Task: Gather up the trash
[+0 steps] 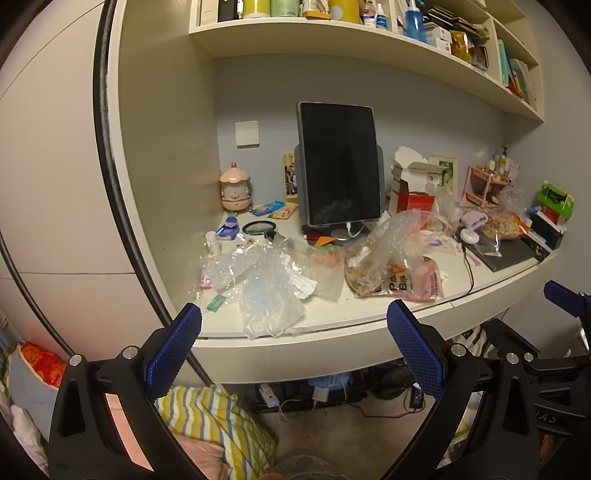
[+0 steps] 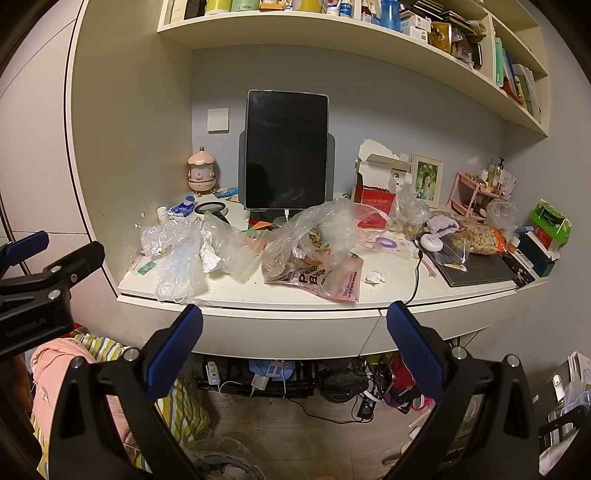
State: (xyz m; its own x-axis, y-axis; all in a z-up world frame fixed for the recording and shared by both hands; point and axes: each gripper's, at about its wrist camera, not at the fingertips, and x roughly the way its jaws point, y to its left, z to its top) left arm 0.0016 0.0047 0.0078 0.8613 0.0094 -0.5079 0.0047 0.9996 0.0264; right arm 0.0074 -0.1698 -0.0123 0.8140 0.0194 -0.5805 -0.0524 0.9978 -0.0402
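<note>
A white desk [image 1: 354, 314] [image 2: 295, 295] holds trash. A crumpled clear plastic bag [image 1: 269, 299] [image 2: 177, 266] hangs over its front left edge. A clear bag of scraps lies on a pink printed snack bag [image 1: 399, 284] [image 2: 317, 277] at the middle. A small white paper wad [image 2: 375, 277] lies to its right. My left gripper [image 1: 293, 325] is open and empty, in front of the desk edge below the clear bag. My right gripper [image 2: 293, 325] is open and empty, in front of the desk edge.
A dark tablet on a stand [image 1: 338, 166] [image 2: 286, 151] is at the back. A pink lamp [image 1: 235, 188], a red box [image 2: 373, 199], a photo frame [image 2: 427, 179], a bag of nuts [image 2: 476, 240] and a black notebook [image 2: 476, 273] crowd the desk. Shelves [image 2: 332, 26] overhang. Cables and bedding lie below.
</note>
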